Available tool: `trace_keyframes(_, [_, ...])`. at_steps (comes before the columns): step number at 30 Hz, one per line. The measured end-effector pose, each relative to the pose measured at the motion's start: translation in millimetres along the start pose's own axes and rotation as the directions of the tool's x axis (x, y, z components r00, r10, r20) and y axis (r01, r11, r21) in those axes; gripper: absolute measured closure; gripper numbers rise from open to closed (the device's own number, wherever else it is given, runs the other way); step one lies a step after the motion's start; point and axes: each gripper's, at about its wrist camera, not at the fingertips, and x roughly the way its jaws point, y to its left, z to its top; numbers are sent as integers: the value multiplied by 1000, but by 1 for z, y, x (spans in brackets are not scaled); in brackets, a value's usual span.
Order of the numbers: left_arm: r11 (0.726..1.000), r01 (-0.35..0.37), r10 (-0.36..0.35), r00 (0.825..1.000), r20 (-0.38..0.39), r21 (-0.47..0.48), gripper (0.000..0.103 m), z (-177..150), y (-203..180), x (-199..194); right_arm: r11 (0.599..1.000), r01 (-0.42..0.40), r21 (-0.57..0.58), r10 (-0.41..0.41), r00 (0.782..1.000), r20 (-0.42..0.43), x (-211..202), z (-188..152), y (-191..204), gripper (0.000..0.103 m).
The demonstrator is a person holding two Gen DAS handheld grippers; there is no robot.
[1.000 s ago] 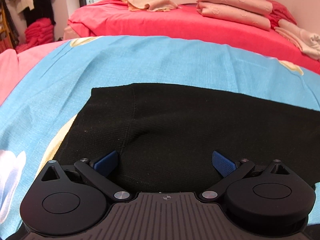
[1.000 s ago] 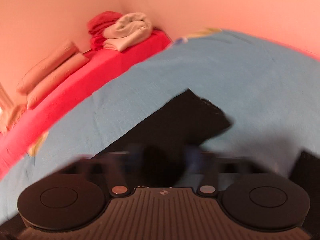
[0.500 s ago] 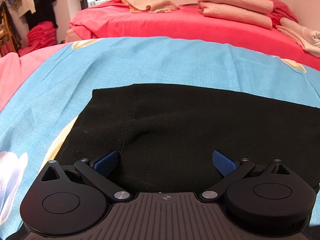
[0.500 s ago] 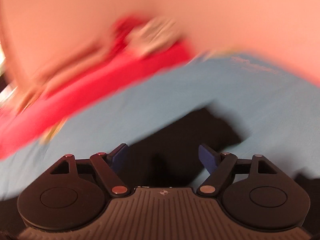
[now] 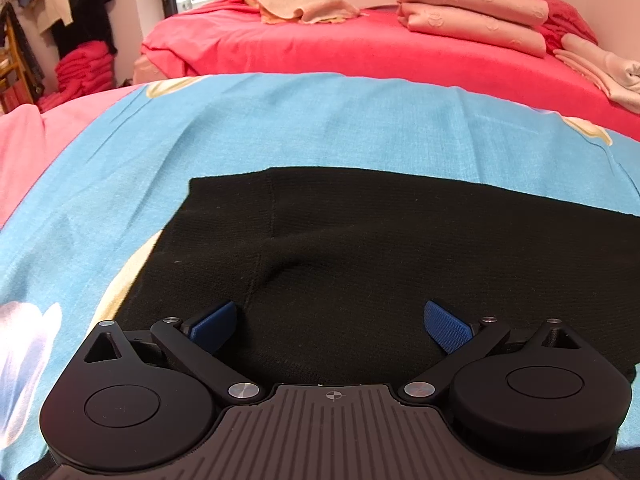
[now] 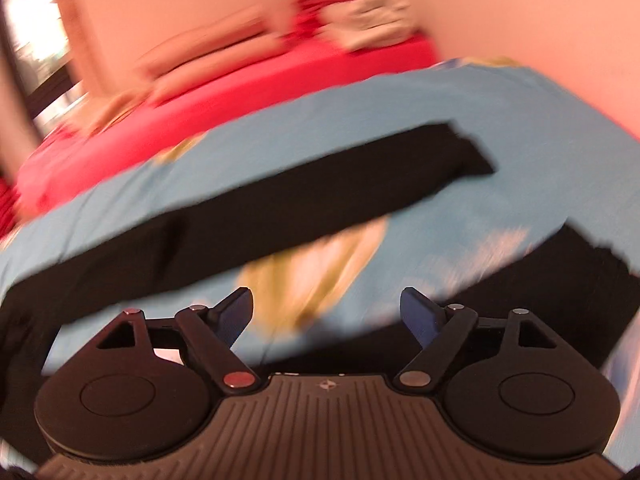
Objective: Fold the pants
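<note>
On the left side, the left gripper [image 5: 330,322] sits low over the wide top part of the black pants [image 5: 400,248]. Its two blue fingers [image 5: 214,326] are spread wide and hold nothing. The pants lie flat on the blue sheet [image 5: 280,120], with one small bump in the cloth near the seam. Far behind is a red bed [image 5: 320,44] with pink folded blankets [image 5: 472,16] on it.

Moving right, the right gripper [image 6: 326,312] is also wide open and empty. Its picture is blurry. It hangs above the blue sheet [image 6: 440,112], in the gap between the two legs. One long leg [image 6: 280,208] stretches away across the sheet. The other leg [image 6: 560,292] lies near the right edge. The legs are well apart.

So I think the folding has not really begun. The pants look spread out and ready. What is left is to lay one leg over the other, then fold the pants up shorter.
</note>
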Motion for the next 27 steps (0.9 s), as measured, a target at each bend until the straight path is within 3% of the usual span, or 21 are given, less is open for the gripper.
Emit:
trace_keyframes(3, [999,-32,32,999,19,7,0,-2,1,-19,994,-63,-85,60,998,-32,-10,-25,5,11])
trace_keyframes(6, [1000,-30,29,998,54,9,0,-6,4,-48,986,113,-122,-116,993,-18,-23,-38,5,11])
trace_keyframes(8, [999,-41,40,996,77,11,0,-9,3,-69,984,155,-93,-155,988,3,-27,-36,2,12])
trace_keyframes(13, [997,-65,62,996,67,38,0,-23,-5,-94,991,35,-129,-31,999,36,-41,-43,27,12])
trace_keyframes(17, [996,-74,72,997,43,47,0,-42,-5,-91,978,-22,-206,24,1000,7,-36,-55,36,12])
trace_keyframes(21, [993,-108,111,993,-50,52,0,-62,4,-70,972,94,-214,-88,996,33,-31,-62,17,12])
trace_keyframes(24, [997,-76,77,996,-50,11,0,-65,14,-76,948,263,-182,-250,964,91,-38,-53,20,12])
trace_keyframes(25, [997,-82,82,995,-49,10,0,-64,12,-80,941,268,-205,-248,962,118,-41,-52,28,12])
trace_keyframes(27, [995,-93,94,995,-29,25,0,-64,5,-90,943,194,-271,-160,977,142,-49,-54,52,12])
